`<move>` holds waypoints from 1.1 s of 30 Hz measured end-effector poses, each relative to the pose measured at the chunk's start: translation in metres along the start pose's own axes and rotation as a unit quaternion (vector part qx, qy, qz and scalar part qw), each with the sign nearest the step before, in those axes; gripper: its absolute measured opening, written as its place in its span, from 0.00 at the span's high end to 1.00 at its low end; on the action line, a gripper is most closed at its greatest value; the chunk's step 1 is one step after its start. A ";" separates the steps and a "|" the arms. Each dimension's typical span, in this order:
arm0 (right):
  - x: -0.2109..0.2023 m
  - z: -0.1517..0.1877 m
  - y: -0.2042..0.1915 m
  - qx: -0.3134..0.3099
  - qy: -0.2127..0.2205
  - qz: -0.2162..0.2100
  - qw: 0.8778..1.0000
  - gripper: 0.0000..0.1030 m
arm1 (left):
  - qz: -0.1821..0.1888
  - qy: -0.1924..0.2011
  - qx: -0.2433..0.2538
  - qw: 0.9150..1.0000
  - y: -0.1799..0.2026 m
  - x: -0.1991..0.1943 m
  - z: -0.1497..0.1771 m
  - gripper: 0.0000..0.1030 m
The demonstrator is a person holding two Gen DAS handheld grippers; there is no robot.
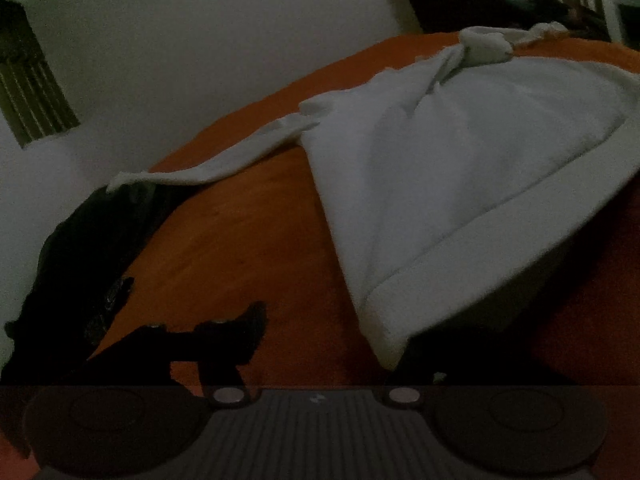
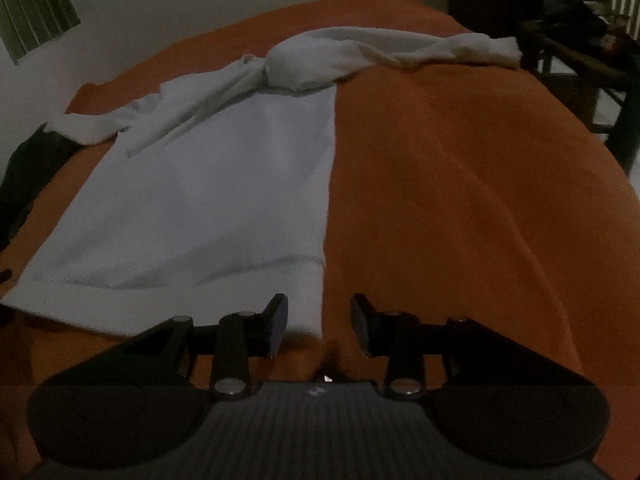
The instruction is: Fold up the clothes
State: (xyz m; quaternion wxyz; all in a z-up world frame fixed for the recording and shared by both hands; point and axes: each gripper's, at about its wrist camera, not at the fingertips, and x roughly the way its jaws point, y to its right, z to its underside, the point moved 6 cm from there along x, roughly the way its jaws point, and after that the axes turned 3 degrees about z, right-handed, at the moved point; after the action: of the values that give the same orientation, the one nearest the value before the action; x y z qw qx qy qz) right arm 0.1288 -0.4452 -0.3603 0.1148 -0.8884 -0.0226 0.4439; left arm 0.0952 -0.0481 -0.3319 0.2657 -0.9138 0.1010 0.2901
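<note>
Surface: orange bedcover point(image 2: 460, 168) spreads ahead of both grippers, under a pale wall point(image 1: 180, 40).
Room: slatted vent point(image 2: 36, 4) far left; dark wooden furniture point(image 2: 576, 60) far right.
Writing: none legible.
Garment: white long-sleeved top point(image 2: 208, 184) lies flat ahead-left of the right gripper point(image 2: 319, 326), sleeves bunched at its far end.
Right gripper: jaws part-open, hem corner between them, pads not pressing.
Left gripper point(image 1: 320, 344): only the left finger point(image 1: 240, 336) shows clearly; the hem covers the right side, so grip cannot be told.
Left view only: dark clothing point(image 1: 80, 260) to the gripper's left.
</note>
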 end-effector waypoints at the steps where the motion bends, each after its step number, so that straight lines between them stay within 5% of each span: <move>1: 0.007 -0.007 0.001 0.003 -0.007 -0.006 1.000 0.62 | 0.003 0.000 0.007 1.000 -0.001 -0.001 0.000 0.42; 10: 0.073 -0.022 0.024 0.060 -0.134 -0.109 0.983 0.61 | 0.027 0.005 0.064 0.998 -0.007 -0.004 0.000 0.30; 14: 0.077 -0.014 0.026 0.105 -0.150 -0.150 0.972 0.80 | 0.034 0.017 0.092 0.995 -0.012 -0.008 0.000 0.25; 19: 0.064 -0.018 0.022 0.107 -0.139 -0.149 0.973 0.89 | 0.049 0.019 0.108 0.993 -0.017 -0.008 0.001 0.21; 25: 0.028 -0.022 0.009 0.062 -0.129 -0.088 0.986 0.90 | 0.073 0.020 0.144 0.987 -0.019 -0.012 0.003 0.11; 33: 0.053 0.010 0.015 0.108 -0.167 -0.073 0.977 0.89 | 0.084 -0.002 0.159 0.984 -0.026 -0.028 0.038 0.09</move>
State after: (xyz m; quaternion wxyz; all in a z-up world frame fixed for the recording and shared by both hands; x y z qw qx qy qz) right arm 0.1518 -0.4505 -0.4115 0.2369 -0.7799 -0.0579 0.5764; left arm 0.0636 -0.0047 -0.3303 0.3826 -0.8476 0.2214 0.2936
